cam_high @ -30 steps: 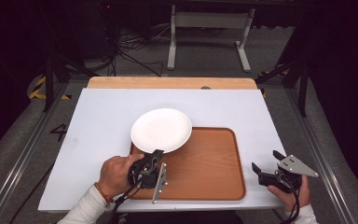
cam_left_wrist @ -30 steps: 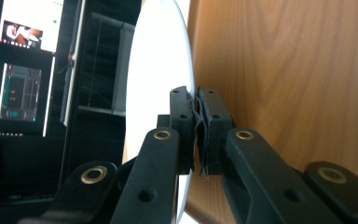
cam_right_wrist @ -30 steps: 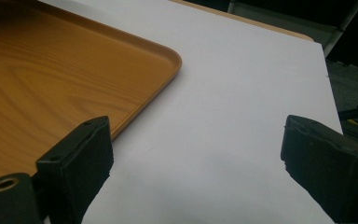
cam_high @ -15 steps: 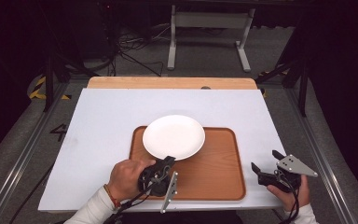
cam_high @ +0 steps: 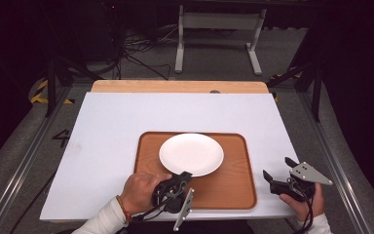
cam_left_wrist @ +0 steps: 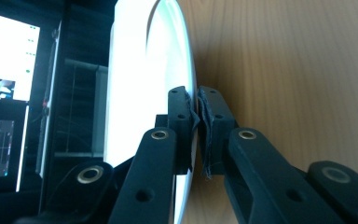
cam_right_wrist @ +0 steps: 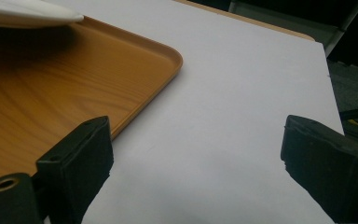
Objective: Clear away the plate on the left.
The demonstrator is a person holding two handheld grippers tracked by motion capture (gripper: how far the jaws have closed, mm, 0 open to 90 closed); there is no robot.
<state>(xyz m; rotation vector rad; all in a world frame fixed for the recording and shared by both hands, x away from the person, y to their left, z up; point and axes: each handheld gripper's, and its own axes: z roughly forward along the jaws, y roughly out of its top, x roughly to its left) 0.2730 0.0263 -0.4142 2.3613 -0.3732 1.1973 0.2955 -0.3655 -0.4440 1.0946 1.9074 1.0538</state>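
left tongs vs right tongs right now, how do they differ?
The left tongs are shut on the rim of the white plate; the right tongs stand wide open with nothing between the jaws. The left tongs sit over the wooden tray; the right tongs sit beside the tray, over the white table. Shared: both have black jaws and are hand-held at the table's near edge.

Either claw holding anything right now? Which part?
Left claw pinches the white plate by its near rim, over the wooden tray. Right claw is open, holding nothing.
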